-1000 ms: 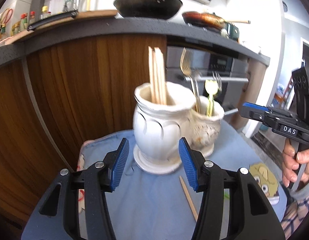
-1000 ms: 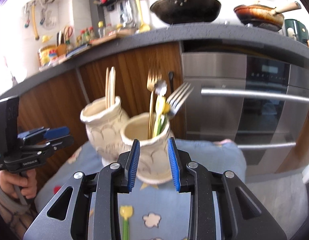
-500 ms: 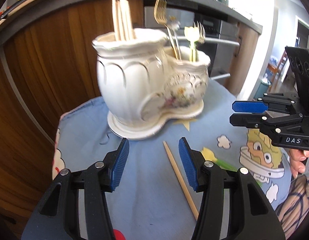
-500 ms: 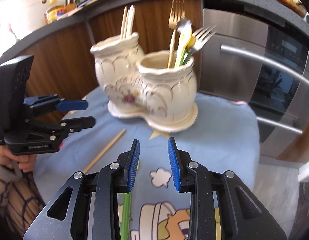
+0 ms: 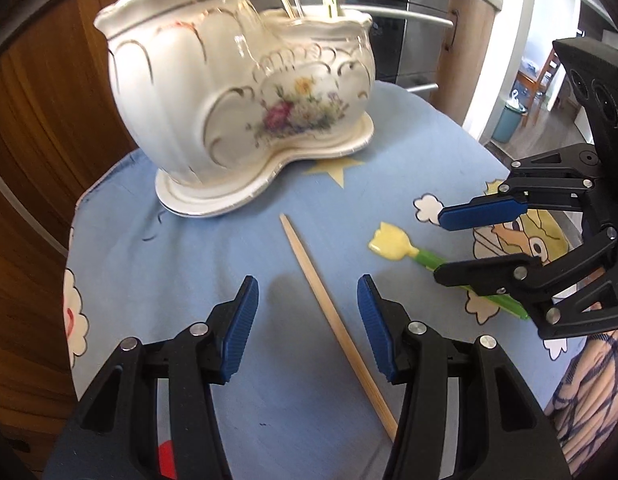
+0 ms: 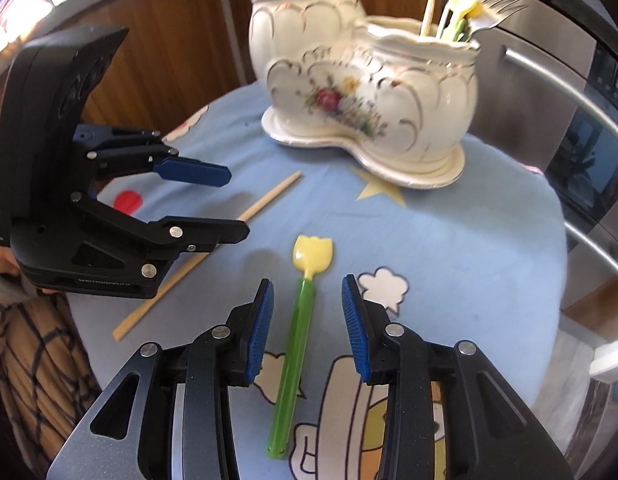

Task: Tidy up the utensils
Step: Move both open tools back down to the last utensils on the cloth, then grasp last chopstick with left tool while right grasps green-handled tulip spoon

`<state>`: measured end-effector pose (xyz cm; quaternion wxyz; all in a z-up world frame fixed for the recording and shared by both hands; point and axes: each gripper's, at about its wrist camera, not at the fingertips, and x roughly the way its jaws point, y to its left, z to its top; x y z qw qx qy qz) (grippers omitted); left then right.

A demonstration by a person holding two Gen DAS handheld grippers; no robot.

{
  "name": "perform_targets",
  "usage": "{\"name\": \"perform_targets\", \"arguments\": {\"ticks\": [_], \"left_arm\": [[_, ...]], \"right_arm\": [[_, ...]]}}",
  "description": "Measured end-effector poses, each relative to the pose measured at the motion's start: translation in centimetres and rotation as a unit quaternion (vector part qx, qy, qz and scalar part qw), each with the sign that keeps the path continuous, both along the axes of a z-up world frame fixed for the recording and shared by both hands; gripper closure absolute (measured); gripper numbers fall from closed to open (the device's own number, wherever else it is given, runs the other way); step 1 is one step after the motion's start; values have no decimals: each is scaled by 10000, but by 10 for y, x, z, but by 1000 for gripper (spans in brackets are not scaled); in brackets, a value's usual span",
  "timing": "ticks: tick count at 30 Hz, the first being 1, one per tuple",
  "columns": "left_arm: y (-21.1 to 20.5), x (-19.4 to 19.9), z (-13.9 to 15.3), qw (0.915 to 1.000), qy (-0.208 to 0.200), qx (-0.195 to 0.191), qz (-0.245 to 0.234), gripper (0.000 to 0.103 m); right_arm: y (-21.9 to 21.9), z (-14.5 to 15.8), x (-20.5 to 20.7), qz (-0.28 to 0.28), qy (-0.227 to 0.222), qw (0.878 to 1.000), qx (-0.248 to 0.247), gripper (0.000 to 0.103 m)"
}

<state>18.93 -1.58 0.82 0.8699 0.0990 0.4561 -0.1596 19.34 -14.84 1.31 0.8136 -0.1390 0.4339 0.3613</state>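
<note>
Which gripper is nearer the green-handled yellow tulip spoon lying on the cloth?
Right. The right gripper straddles the green-handled yellow tulip spoon, jaws opening; the left gripper is over the wooden chopstick beside it.

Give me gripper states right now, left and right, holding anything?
Left gripper: open, empty; the chopstick lies on the cloth between its jaws.
Right gripper: jaws opening, empty; the green-handled spoon lies between them, ungripped.

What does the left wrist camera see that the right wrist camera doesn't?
Only the left wrist view shows a teal bin through a doorway. Only the right wrist view shows a silver metal fork clearly, and a red spot on the cloth. Both share the white flowered ceramic holder, the wooden chopstick and the yellow-and-green plastic fork lying on the blue cloth.
</note>
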Motion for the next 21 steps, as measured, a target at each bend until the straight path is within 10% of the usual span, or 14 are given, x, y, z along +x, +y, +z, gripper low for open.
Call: {"name": "perform_targets", "arguments": {"ticks": [6,10,21], "left_arm": [[-6,1,-9,9997,199,42,-146,70],[-6,0,-10,9995,234,99,-182,85],[10,4,-7,9951,758,175,-618,88]], "right_arm": [[4,-10,0,126,75,9997,-178,68],[1,-9,2,113,79,9997,-191,87],[-12,-4,19,195,166,9988,-421,88]]}}
